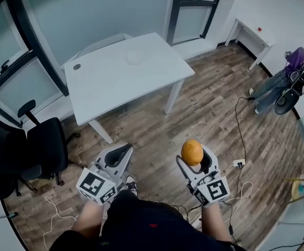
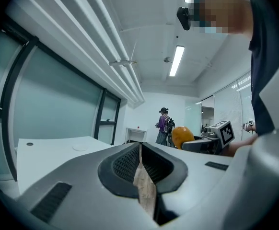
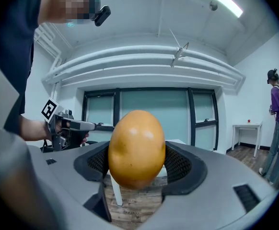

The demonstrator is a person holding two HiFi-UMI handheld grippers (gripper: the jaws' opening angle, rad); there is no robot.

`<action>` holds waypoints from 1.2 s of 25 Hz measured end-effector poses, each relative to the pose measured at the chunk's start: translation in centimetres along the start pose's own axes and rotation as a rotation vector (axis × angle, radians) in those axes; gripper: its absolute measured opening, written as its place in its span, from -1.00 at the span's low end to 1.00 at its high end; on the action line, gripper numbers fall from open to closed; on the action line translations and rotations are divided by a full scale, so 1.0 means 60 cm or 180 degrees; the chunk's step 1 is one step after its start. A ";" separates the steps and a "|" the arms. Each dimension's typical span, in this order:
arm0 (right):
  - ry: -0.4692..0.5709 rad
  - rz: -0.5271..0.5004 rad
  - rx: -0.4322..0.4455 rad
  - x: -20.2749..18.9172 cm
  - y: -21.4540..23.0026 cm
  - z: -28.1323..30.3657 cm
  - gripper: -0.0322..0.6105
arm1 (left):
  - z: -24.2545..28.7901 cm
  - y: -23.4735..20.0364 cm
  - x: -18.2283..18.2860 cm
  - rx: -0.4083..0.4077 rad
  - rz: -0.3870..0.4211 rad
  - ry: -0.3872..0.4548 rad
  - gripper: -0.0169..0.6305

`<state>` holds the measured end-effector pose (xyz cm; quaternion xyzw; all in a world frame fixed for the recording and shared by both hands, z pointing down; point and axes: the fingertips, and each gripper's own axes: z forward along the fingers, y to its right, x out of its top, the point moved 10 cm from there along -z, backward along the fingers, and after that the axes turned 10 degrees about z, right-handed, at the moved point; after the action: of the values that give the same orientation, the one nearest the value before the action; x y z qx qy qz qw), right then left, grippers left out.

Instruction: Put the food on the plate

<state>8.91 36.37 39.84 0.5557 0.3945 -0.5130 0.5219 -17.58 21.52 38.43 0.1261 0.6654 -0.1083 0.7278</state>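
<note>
Right claw: my right gripper [image 1: 194, 155] was clamped on the orange fruit [image 1: 192, 151], its black pads pressing the fruit's two sides.
Food: the orange fruit [image 3: 136, 148] was smooth and egg-shaped. It stood tall between the jaws, its top well above them, over the wooden floor [image 1: 204, 114] and well apart from the table.
Left claw: my left gripper [image 1: 121, 149] was drawn narrow. In its own view the pads met at the tips and nothing sat between them; only a sliver of floor showed through lower down.
Hands: I held both grippers low in front of me, side by side, the left one just beside the right and apart from it.
Plate: a pale round plate [image 1: 134, 57] lay on the white table [image 1: 115, 82], toward its far edge.
Table: it stood ahead of me, near a glass wall.
Chair: a black office chair [image 1: 42, 150] stood to my left, beside the table.
Other person: someone in a purple top [image 1: 297, 61] stood at the far right of the room, near a small white desk [image 1: 252, 35].
Floor: loose cables [image 1: 241, 140] trailed over the boards to my right.
</note>
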 end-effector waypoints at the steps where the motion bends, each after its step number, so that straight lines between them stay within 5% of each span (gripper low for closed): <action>1: -0.0003 -0.0012 -0.0001 0.005 0.000 0.030 0.15 | 0.005 -0.029 0.001 -0.0014 0.0011 0.0006 -0.84; 10: -0.0039 -0.0140 -0.0039 0.037 -0.029 0.246 0.15 | 0.037 -0.248 -0.011 -0.0120 0.0053 0.0022 -0.84; 17: -0.0099 -0.0195 -0.0066 0.048 -0.028 0.344 0.15 | 0.068 -0.338 -0.019 -0.0194 0.0137 -0.0013 -0.84; 30: -0.0041 -0.0095 0.0268 0.052 0.132 0.522 0.15 | 0.211 -0.444 -0.026 0.0144 0.0138 -0.0164 -0.84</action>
<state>12.19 4.08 40.40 0.5680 0.3774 -0.5404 0.4929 -14.47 -7.80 39.98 0.1540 0.6409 -0.1108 0.7438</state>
